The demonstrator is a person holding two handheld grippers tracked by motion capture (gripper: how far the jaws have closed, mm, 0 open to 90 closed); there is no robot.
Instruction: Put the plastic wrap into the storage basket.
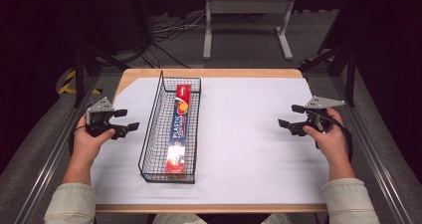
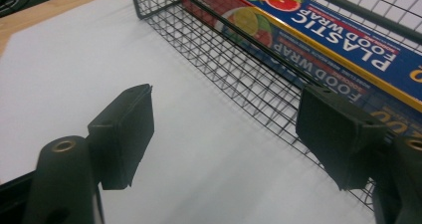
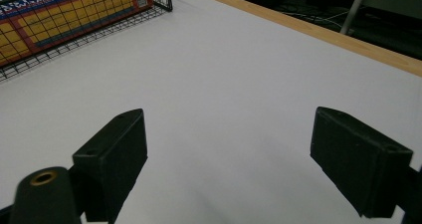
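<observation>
- High view: the food wrap box (image 1: 179, 129) lies lengthwise inside the wire basket (image 1: 149, 134) on the desk (image 1: 249, 134). The left gripper (image 1: 127, 121) is just beside the basket, the right gripper (image 1: 290, 118) well apart.
- Left gripper view: jaws apart and empty, and the basket's mesh wall (image 2: 239, 69) bars a sideways reach to the box.
- Right gripper view: jaws wide over bare desk, nothing between them.

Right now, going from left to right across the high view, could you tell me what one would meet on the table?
left gripper → wire basket → plastic food wrap box lying inside the basket → bare white table cover → right gripper
</observation>
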